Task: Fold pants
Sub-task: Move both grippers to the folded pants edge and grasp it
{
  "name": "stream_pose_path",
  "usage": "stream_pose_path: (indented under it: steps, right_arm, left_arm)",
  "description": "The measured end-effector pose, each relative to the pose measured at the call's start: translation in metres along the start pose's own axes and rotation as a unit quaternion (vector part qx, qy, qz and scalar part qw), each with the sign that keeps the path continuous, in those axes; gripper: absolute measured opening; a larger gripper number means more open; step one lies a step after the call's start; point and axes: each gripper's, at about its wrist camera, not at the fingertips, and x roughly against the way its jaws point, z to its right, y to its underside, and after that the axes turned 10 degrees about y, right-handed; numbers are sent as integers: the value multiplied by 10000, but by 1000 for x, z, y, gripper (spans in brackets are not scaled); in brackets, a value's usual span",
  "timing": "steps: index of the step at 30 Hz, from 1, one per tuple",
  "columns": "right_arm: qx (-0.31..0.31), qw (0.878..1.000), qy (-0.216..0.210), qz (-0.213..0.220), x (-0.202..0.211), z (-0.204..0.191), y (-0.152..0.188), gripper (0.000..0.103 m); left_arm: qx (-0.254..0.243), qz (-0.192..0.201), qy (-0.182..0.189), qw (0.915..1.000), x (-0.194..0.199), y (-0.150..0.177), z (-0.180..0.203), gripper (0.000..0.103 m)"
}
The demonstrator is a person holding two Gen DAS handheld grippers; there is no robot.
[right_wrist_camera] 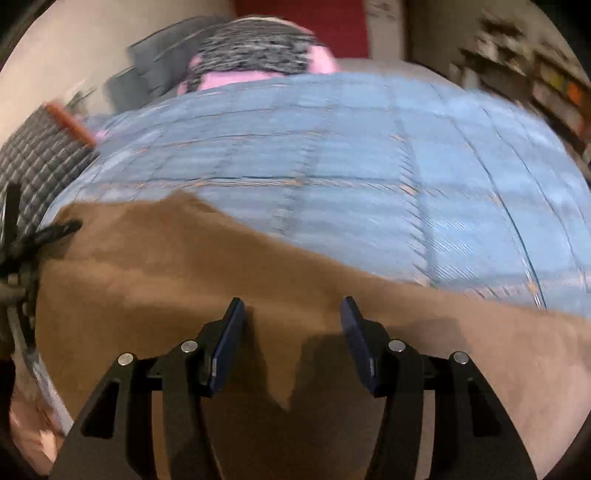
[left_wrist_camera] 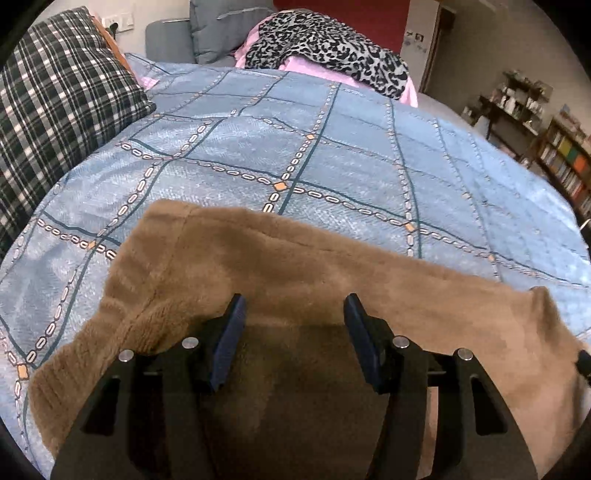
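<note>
Tan fleecy pants (left_wrist_camera: 280,266) lie spread across the near part of a bed with a blue patterned cover (left_wrist_camera: 295,147). My left gripper (left_wrist_camera: 294,306) hovers over the pants, jaws apart, nothing between its pads. The right wrist view is blurred by motion. There the same tan pants (right_wrist_camera: 184,266) fill the lower half, and my right gripper (right_wrist_camera: 291,310) stands open above them with empty jaws. The other gripper's black frame (right_wrist_camera: 22,240) shows at the left edge of the right wrist view, over the pants' left end.
A dark plaid pillow (left_wrist_camera: 55,110) lies at the left of the bed. A leopard-print cloth (left_wrist_camera: 325,48) on pink fabric sits at the far end. A grey chair (left_wrist_camera: 199,33) stands behind. Bookshelves (left_wrist_camera: 565,162) line the right wall.
</note>
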Motion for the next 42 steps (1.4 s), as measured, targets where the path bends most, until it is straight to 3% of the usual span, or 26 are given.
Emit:
stream_pose_path:
  steps: [7,13,23,27,31,37,42]
  right_arm:
    - [-580,9966,320,499,33,74,7,54]
    - [-1390,9835,948,663,64,164,36,54]
    - [-2123,9572,1810,768,95,266,82,54]
    - [-2233,9520,1959,732,82,292,81,54]
    - [-2214,9540,1902,687,62,313,71,54]
    - [-1828,9580,2139,562,34,310,56,54]
    - [-1549,9584,2333,561,21,305,55,55]
  left_arm:
    - [-163,-56,-547,9984,9,-5,22,57]
    - [-302,49,-282,9991,31,-1,67,57]
    - [-1010,-341,876,9904,28,27,192,57]
    - [-1237,-500,864,9873,6,33,220,57]
    - [-1160,-732,676,9882,-31,32,229,57]
    - [-1141,-731,402,9900,-55,35,233,58]
    - [-1126,-645,384,9908,-63,35,230,61]
